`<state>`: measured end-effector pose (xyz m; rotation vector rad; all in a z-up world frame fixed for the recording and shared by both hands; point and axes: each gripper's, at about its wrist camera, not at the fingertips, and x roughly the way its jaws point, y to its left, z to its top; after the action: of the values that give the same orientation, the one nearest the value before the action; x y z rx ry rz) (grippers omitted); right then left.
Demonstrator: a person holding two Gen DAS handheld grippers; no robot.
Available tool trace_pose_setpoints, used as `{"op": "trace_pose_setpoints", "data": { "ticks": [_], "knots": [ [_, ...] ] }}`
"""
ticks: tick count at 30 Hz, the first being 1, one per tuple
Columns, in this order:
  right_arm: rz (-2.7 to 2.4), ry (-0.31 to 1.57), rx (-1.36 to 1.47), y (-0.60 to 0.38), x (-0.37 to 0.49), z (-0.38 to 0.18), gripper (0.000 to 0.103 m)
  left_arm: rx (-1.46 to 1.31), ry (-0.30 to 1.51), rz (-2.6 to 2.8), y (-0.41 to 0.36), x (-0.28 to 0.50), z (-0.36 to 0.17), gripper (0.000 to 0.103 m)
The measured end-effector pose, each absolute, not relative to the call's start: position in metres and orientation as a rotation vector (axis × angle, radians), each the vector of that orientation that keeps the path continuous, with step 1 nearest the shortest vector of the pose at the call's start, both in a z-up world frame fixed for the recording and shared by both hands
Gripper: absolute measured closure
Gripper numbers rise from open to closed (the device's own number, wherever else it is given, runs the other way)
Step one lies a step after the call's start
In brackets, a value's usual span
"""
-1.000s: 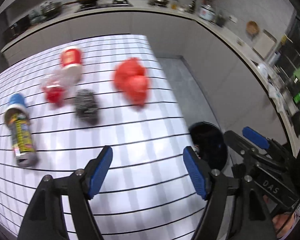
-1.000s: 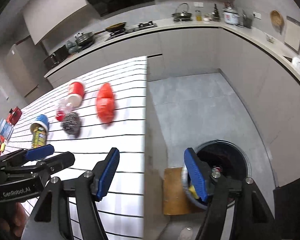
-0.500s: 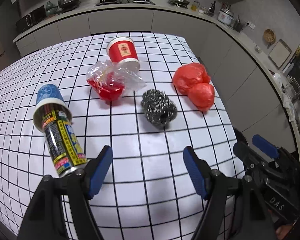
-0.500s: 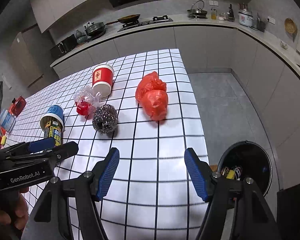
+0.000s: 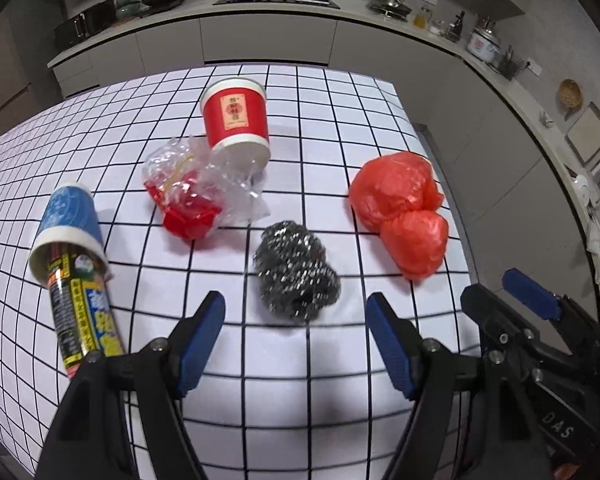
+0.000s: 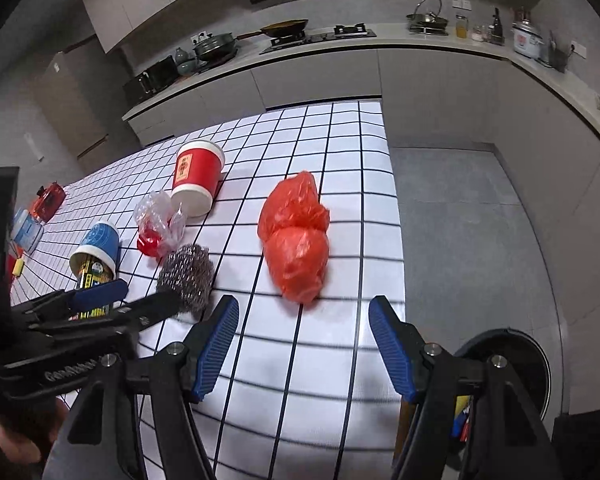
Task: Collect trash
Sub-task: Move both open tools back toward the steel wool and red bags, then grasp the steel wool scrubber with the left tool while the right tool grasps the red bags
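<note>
Steel wool, a grey scouring ball [image 5: 296, 272], lay on the white table with the black grid [image 5: 340, 400], just ahead of my left gripper [image 5: 296, 344]. I saw the jaws of this gripper spread wide, with nothing between them, and the ball sat a little beyond the blue pads [image 5: 198, 340].

My right gripper [image 6: 302, 346] was also spread and held nothing. Ahead of it, near the table's right edge, lay the red plastic bag [image 6: 296, 236], knotted in two lumps.

Behind the scouring ball I saw a crumpled clear plastic wrapper [image 5: 200, 196] with something red inside, and it touched the red paper cup [image 5: 238, 118], which stood upside down. To the left lay a spray can [image 5: 80, 320] on its side, with its top end inside a blue paper cup [image 5: 70, 220].

In the right wrist view a black trash bin [image 6: 540, 360] stood on the grey floor beside the table, partly hidden by the right finger. Some coloured items showed in it, but I could not tell what they were.
</note>
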<state>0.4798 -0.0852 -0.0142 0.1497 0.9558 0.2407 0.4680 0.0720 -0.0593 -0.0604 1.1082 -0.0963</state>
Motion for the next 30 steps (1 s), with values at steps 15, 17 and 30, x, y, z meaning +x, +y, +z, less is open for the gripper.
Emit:
{"op": "trace_pose_setpoints", "data": {
  "ticks": [15, 17, 30],
  "knots": [
    [0.29, 1.009, 0.151, -0.075, 0.54, -0.039, 0.033, -0.087, 1.138, -0.032, 0.073, 0.496, -0.086, 0.029],
    [0.293, 1.018, 0.147, -0.073, 0.545, -0.044, 0.033, -0.082, 1.138, -0.033, 0.073, 0.498, -0.089, 0.029],
    [0.325, 1.055, 0.143, -0.058, 0.569, -0.069, 0.035, -0.114, 1.127, -0.049, 0.091, 0.495, -0.097, 0.051]
  ]
}}
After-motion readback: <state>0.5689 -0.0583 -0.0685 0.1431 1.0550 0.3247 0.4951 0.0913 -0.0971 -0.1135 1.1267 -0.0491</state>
